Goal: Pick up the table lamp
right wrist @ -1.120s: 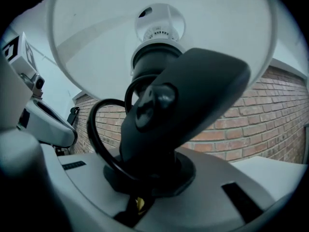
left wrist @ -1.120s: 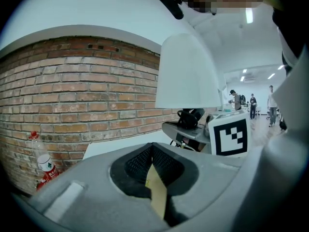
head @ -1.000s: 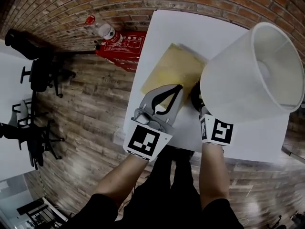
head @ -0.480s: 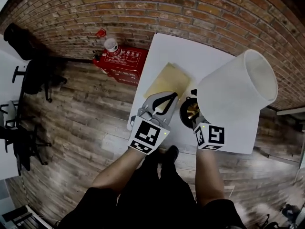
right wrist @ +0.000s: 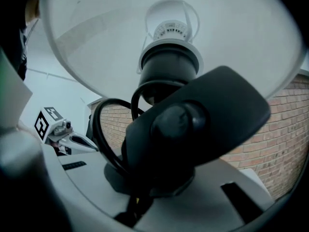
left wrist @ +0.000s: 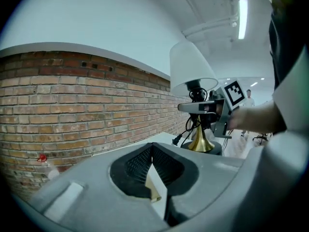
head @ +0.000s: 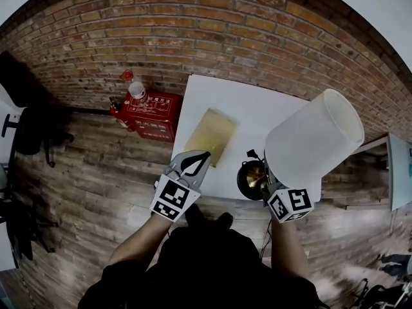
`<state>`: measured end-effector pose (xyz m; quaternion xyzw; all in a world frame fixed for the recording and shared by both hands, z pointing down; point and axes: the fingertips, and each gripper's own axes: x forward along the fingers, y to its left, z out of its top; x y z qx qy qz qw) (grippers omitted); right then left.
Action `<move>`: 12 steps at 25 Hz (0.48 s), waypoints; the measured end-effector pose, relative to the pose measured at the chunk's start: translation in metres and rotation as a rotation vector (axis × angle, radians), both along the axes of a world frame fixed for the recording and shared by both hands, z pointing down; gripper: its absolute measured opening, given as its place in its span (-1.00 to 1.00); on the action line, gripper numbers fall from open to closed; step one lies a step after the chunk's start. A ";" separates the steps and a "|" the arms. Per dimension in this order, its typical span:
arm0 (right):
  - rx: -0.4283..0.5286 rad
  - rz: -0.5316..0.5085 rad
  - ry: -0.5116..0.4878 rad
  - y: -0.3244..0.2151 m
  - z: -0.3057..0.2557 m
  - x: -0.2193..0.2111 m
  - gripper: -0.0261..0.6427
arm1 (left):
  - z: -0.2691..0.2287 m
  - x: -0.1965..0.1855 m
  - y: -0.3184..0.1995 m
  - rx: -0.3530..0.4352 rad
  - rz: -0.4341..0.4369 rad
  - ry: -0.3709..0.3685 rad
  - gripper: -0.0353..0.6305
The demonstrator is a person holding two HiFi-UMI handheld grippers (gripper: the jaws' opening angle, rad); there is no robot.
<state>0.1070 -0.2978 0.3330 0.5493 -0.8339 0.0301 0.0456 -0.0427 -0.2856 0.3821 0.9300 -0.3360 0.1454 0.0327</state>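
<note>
lamp (head: 315,143) gripped by the right gripper (head: 264,180)
its stem is clamped between the right jaws, base over the near edge of the table (head: 244,108); the left gripper (head: 203,154) is alongside, apart, jaws together and empty.

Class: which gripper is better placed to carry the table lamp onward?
Right. The right gripper grips the table lamp by its stem; the left gripper is shut, empty and apart from it.
</note>
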 end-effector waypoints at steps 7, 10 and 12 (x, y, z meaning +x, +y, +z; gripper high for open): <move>-0.001 -0.039 -0.040 0.041 -0.030 -0.007 -0.86 | -0.030 0.011 0.009 0.032 0.045 0.056 -0.87; -0.003 -0.031 -0.086 0.054 -0.036 -0.002 -0.86 | -0.042 0.027 0.015 0.060 0.103 0.045 -0.87; -0.004 -0.027 -0.090 0.060 -0.034 0.006 -0.86 | -0.048 0.038 0.024 0.081 0.131 0.041 -0.87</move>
